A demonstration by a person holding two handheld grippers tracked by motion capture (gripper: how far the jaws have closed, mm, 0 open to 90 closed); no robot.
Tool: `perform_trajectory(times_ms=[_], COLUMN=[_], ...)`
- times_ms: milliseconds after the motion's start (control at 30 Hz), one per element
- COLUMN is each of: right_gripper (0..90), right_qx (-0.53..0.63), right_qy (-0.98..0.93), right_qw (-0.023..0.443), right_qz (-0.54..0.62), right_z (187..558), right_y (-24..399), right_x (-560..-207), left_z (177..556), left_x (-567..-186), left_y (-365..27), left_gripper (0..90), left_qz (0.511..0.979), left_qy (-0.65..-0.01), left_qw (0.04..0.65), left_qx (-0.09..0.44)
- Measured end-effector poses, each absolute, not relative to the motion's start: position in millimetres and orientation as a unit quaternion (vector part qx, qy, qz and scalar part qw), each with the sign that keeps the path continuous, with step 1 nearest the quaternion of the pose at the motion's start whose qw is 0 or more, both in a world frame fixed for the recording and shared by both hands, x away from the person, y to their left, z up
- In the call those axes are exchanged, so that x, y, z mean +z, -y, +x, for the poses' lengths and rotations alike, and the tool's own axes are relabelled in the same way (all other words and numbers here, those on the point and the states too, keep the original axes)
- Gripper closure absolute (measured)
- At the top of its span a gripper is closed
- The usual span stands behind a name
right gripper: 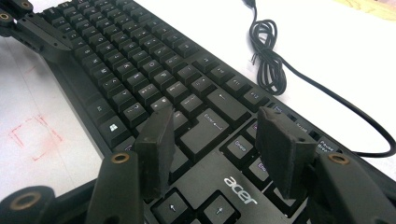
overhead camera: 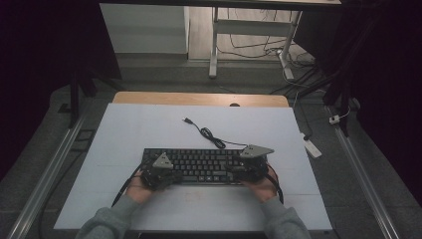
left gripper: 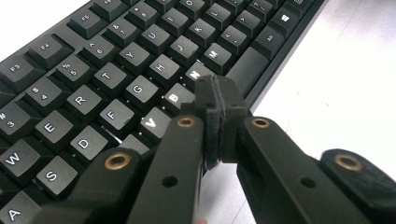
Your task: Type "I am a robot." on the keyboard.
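Note:
A black keyboard (overhead camera: 199, 165) lies across the middle of the white table top (overhead camera: 149, 129), its cable (overhead camera: 206, 132) trailing toward the far side. My left gripper (overhead camera: 160, 175) hovers at the keyboard's near left part, jaws pressed together with nothing between them; in the left gripper view the tip (left gripper: 215, 100) sits just above the B and N keys of the keyboard (left gripper: 93, 79). My right gripper (overhead camera: 249, 167) is over the keyboard's right end, open, its fingertips (right gripper: 215, 149) spread above the Enter key area of the keyboard (right gripper: 140, 84), holding nothing.
The coiled cable (right gripper: 268, 60) with its USB plug (overhead camera: 187, 120) rests on the table beyond the keyboard. A faint red square mark (right gripper: 35, 135) is drawn on the table near the front edge. Table legs and floor cables lie beyond the far edge.

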State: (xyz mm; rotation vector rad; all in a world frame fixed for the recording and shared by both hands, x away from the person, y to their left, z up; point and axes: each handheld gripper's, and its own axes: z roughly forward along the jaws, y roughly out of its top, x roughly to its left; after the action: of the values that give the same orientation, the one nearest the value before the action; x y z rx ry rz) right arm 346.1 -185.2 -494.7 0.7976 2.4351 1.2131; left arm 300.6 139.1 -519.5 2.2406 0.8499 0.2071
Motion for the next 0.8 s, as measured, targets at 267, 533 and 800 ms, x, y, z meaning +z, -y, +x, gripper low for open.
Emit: perform_trajectory(times_ms=[267,533,800], right_gripper=[47.2,47.2,47.1], right_qx=[0.421,0.423,0.422], right_qy=[-0.849,-0.848,-0.848], right_qw=[0.156,0.154,0.152], right_qz=[0.279,0.278,0.281], right_z=[346,346,347], right_y=[185,185,186], right_x=[-494,-494,-495], left_z=[301,299,296], left_x=[-522,-519,-500], left_y=[-137,-138,-156], left_gripper=[88.5,86.0,52.4], left_qz=[0.87,0.864,0.831], left_qy=[-0.329,-0.327,-0.348], left_qw=[0.358,0.371,0.419], left_qx=[0.081,0.095,0.112])
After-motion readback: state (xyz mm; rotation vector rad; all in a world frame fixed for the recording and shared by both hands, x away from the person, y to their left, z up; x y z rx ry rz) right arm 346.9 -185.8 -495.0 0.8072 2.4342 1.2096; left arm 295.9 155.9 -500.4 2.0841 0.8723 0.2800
